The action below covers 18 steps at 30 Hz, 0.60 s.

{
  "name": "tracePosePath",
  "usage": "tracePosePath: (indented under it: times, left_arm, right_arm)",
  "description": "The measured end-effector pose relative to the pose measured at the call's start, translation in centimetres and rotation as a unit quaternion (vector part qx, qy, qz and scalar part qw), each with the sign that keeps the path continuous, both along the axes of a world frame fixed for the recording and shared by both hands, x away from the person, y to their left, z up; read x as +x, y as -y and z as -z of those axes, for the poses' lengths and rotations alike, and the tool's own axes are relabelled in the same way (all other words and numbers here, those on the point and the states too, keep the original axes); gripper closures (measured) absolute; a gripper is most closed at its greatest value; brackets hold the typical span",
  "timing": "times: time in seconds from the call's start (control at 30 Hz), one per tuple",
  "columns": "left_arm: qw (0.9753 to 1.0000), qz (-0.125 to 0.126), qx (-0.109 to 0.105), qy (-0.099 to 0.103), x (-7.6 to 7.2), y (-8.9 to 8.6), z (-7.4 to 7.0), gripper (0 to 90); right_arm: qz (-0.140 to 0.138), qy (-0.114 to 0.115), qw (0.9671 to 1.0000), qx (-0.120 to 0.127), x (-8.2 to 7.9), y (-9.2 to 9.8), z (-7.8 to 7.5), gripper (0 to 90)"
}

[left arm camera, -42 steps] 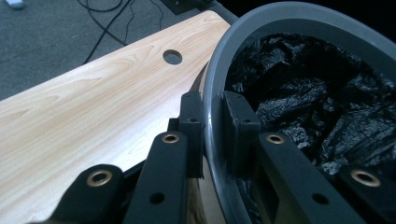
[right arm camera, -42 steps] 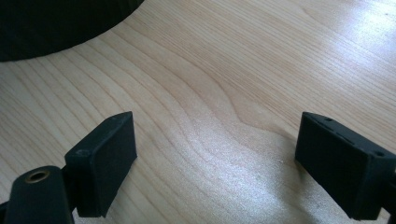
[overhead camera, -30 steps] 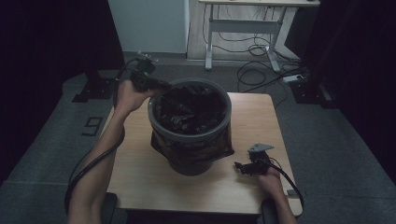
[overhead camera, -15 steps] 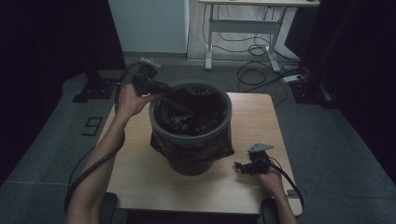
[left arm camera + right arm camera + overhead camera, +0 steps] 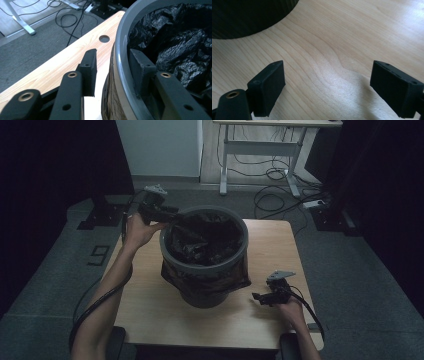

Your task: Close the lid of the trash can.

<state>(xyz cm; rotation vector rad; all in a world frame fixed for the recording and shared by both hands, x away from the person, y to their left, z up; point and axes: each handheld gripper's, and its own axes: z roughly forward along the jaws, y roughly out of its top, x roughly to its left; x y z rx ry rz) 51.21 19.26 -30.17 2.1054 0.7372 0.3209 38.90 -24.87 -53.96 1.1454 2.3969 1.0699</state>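
We have a grey bin [image 5: 204, 270] standing near the middle of the wooden table [image 5: 150, 305], lined with a black bag [image 5: 202, 240] whose edge hangs down over the outside of the bin wall. Our left gripper [image 5: 167, 215] is at the bin's far-left rim [image 5: 122, 50]. In the left gripper view its jaws straddle that rim, one jaw outside over the table and the other inside against the crumpled bag, with the rim and the folded-over bag edge between them. The jaws are parted and not pressed together, and we cannot tell whether either pad actually touches the rim. In that same view a round hole [image 5: 104, 38] shows in the tabletop just beyond the outer jaw. Our right gripper [image 5: 261, 297] sits low over the table at the front right, near the bin's base but apart from it, with its jaws spread wide and nothing between them. In the right gripper view we see bare wood grain under the jaws and the dark ribbed foot of the bin at the upper left corner. Beyond the table, cables [image 5: 270, 195] lie on the floor beside a white desk frame [image 5: 225, 170].
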Motion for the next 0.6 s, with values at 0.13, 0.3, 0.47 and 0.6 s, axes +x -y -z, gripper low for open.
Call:
tracePosePath:
  times: [0.13, 0.3, 0.47, 0.6]
  left_arm:
    - [1.0, 0.0, -0.001, 0.001, 0.1, 0.0, 0.1, 55.5]
    - [1.0, 0.003, 0.005, 0.006, 0.1, 0.0, 0.0, 54.7]
    - [0.9997, 0.005, 0.017, 0.014, 0.0, 0.2, -0.1, 54.5]
    - [0.9994, 0.005, 0.028, 0.021, -0.1, 0.3, -0.2, 53.4]
  right_arm:
    - [-0.017, 0.008, 0.9998, 0.001, -0.2, -0.3, -1.3, 12.1]
    - [-0.031, 0.015, 0.9994, 0.011, -0.4, -0.7, -3.1, 12.0]
    - [-0.038, 0.025, 0.9988, 0.018, -0.3, -1.0, -5.3, 11.9]
    - [-0.037, 0.027, 0.9988, 0.015, -0.1, -1.1, -6.9, 11.9]
